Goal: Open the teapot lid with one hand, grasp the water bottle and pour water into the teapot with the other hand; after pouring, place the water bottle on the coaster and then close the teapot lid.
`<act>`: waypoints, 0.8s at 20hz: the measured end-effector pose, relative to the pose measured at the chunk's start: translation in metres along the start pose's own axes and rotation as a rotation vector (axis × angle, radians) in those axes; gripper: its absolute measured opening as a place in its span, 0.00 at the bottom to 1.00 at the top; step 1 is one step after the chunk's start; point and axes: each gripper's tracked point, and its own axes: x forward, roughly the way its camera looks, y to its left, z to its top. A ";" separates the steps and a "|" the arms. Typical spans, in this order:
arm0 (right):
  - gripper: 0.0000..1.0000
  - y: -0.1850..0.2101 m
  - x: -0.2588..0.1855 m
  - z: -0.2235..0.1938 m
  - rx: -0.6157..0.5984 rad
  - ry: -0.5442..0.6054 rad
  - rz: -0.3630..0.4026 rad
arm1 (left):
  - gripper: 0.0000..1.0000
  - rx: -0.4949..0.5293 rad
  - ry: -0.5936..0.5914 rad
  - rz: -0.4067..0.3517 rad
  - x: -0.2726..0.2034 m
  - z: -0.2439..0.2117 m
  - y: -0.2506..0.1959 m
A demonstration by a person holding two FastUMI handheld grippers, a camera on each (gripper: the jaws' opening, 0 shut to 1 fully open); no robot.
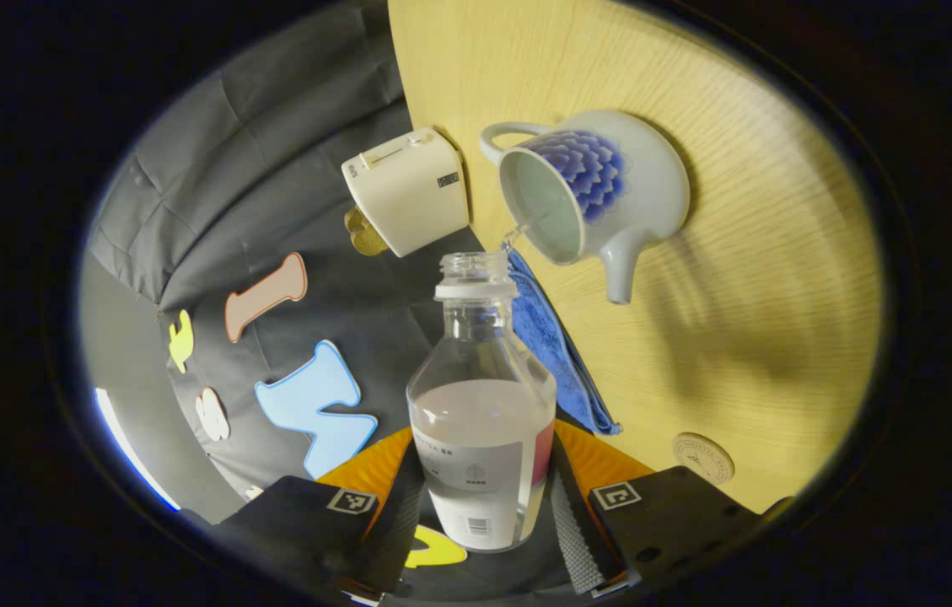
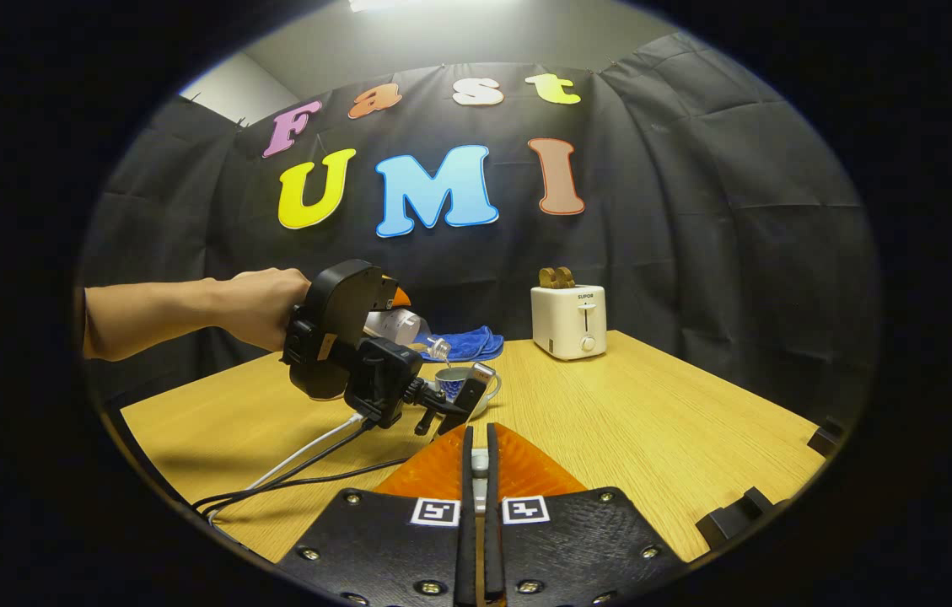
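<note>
The left gripper is clamping the tilted bottle and pouring into the open teapot — the right gripper, almost closed, is pinching something small, perhaps the lid — next the coaster is waiting.

Overhead light is falling from a ceiling lamp, glaring at the top of the right gripper view. The counter is glowing warm and bright while the wall is staying dim. Soft shadows are lying beside the teapot. Fisheye bending is curving both views' edges; focus is holding sharp.
</note>
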 end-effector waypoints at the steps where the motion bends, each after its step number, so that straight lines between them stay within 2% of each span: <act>1: 0.04 0.000 0.000 0.000 -0.001 0.000 0.000 | 0.85 0.007 -0.001 0.003 -0.001 0.001 0.001; 11: 0.04 0.000 -0.001 0.000 0.001 0.003 0.002 | 0.85 0.035 -0.006 0.017 -0.003 0.000 0.012; 16: 0.04 -0.001 -0.001 -0.001 -0.008 0.011 -0.002 | 0.85 -0.022 -0.019 0.005 -0.001 0.005 0.003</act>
